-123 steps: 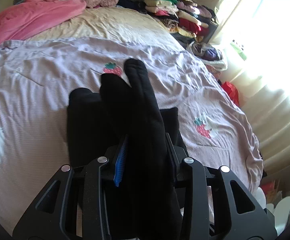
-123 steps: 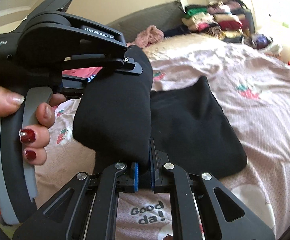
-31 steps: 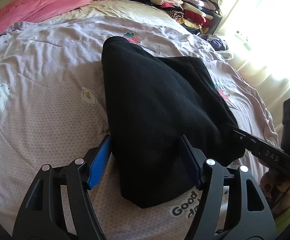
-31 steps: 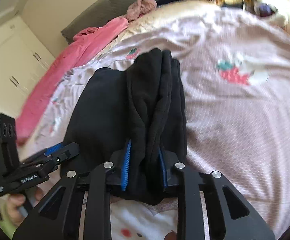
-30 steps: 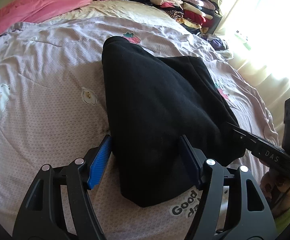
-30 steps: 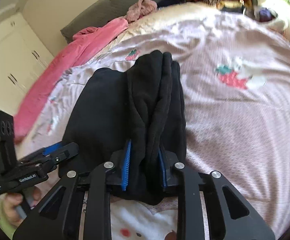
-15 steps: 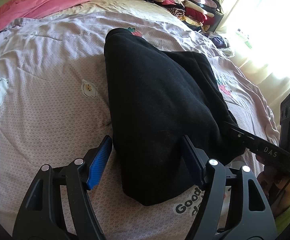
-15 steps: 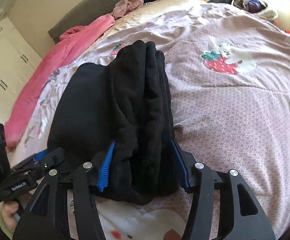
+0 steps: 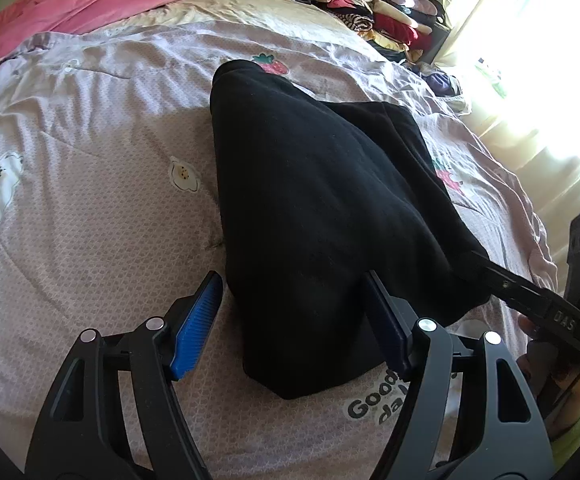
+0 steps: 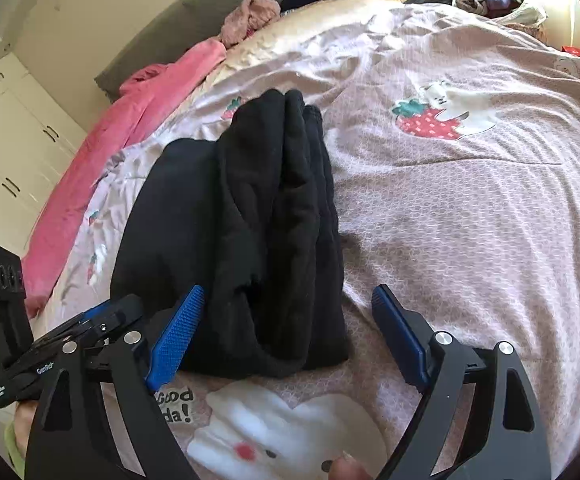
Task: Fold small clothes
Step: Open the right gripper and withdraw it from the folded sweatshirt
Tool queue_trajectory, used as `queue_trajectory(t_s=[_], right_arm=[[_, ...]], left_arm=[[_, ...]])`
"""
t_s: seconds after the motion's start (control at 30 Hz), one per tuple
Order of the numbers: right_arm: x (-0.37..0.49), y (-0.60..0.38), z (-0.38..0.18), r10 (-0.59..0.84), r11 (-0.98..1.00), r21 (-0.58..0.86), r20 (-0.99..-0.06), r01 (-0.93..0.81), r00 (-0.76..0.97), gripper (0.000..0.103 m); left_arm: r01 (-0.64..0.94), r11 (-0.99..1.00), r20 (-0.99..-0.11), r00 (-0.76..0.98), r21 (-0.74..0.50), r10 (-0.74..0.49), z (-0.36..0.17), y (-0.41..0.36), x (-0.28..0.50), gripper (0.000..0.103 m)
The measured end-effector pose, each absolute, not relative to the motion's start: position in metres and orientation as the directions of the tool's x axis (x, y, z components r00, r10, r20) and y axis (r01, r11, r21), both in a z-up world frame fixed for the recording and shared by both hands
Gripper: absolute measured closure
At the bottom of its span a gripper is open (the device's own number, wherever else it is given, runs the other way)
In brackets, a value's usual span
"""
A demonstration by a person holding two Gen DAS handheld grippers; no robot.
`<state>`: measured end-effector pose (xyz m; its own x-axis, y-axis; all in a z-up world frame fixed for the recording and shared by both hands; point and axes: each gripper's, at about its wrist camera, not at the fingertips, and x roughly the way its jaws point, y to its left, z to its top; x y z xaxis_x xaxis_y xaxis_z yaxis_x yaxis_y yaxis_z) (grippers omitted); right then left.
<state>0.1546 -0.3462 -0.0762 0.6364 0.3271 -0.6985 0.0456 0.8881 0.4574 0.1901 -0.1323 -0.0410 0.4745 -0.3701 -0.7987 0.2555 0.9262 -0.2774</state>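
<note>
Both sets of jaws have let go since a second ago: the right gripper [image 10: 286,332], which was clamped on the folded edge of the black garment [image 9: 322,208], now stands spread wide, and the left gripper [image 9: 292,320] is spread as well, its blue pads [image 9: 196,320] either side of the near corner without squeezing it. From the left, a pink blanket [image 9: 70,4] lies along the far edge of the bed, then the lilac strawberry-print quilt [image 9: 90,200], and the garment rests folded in the middle of that quilt, near end toward the grippers, its layered edges stacked on the right side in the right wrist view. It looks thick, soft and fleecy, light enough to lift but apt to slump and spring open; I would take it by the stacked layers at the near end, pinching all thicknesses together. No box or basket shows; folded clothes [image 9: 370,12] are simply piled at the far right corner
</note>
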Motion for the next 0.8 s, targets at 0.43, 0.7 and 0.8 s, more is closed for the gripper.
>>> queue_trajectory(t_s=[0.43, 0.7, 0.8], right_arm=[[0.111, -0.345, -0.037, 0.245, 0.912, 0.41, -0.541, -0.002, 0.804, 0.005], [0.083, -0.337, -0.017, 0.205, 0.932, 0.362, -0.46, -0.028, 0.864, 0.005], [0.074, -0.332, -0.015, 0.208, 0.936, 0.349, -0.457, -0.041, 0.865, 0.005]], left_arm=[[0.268, 0.933, -0.736, 0.576, -0.241, -0.356, 0.004, -0.118, 0.159, 0.01], [0.285, 0.936, -0.703, 0.622, -0.207, -0.345, 0.026, -0.107, 0.131, 0.01], [0.282, 0.94, -0.697, 0.635, -0.192, -0.333, 0.028, -0.103, 0.121, 0.01]])
